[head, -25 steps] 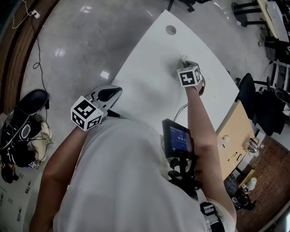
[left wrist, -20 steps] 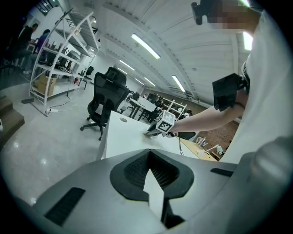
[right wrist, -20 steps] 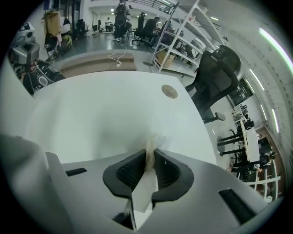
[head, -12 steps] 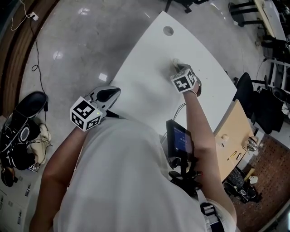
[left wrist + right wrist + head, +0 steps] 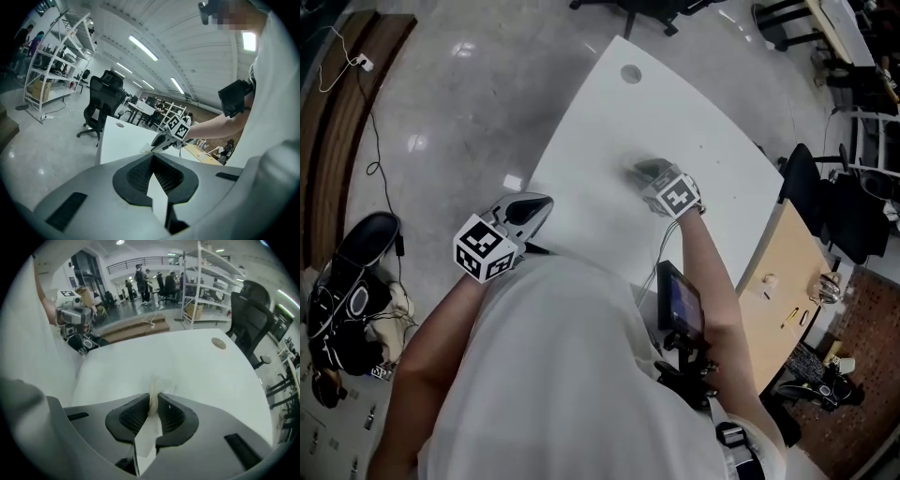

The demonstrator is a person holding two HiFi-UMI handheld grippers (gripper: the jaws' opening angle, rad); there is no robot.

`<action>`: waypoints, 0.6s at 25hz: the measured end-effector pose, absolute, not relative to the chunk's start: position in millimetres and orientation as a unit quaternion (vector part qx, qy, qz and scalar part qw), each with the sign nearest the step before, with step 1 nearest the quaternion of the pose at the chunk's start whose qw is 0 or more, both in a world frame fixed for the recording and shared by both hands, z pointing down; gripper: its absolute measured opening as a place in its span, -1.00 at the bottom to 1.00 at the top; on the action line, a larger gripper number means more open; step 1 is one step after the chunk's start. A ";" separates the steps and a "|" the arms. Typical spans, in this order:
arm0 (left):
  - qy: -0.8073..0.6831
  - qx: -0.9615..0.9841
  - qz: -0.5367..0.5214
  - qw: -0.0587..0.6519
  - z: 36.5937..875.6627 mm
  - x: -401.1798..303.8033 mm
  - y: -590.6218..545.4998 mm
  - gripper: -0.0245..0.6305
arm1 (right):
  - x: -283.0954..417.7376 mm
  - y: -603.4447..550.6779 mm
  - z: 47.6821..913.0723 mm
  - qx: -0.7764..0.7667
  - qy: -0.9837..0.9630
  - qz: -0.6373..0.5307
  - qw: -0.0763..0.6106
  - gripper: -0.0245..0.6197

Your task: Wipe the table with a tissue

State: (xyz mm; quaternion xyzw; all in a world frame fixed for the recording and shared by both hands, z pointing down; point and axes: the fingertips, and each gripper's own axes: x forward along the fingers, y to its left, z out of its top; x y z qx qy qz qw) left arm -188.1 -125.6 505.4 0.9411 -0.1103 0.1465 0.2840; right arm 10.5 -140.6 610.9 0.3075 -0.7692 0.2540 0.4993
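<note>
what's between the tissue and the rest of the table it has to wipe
Nothing visible. The right gripper is shut on the tissue down at the white table. The surface ahead shows only a round cable hole near the far corner. The left gripper is off by the table's edge.

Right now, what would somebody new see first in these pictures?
Probably the big curved white table in the middle of the head view, with the right gripper pointing down at it, jaws shut on a crumpled white tissue. Next comes the left gripper, jaws shut and empty, held beside the table's near edge.
</note>
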 end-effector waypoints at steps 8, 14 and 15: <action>-0.101 0.944 0.157 0.272 495.8 -176.5 -114.7 -0.91 | 95.3 -167.8 601.4 0.487 -0.710 0.225 0.456 -0.74; -0.133 0.937 0.167 0.277 499.1 -192.6 -109.0 -0.91 | 132.1 -212.6 617.2 0.498 -0.664 0.199 0.521 -0.74; -0.139 0.935 0.168 0.279 499.0 -193.9 -106.6 -0.91 | 135.8 -213.9 619.9 0.491 -0.654 0.189 0.544 -0.74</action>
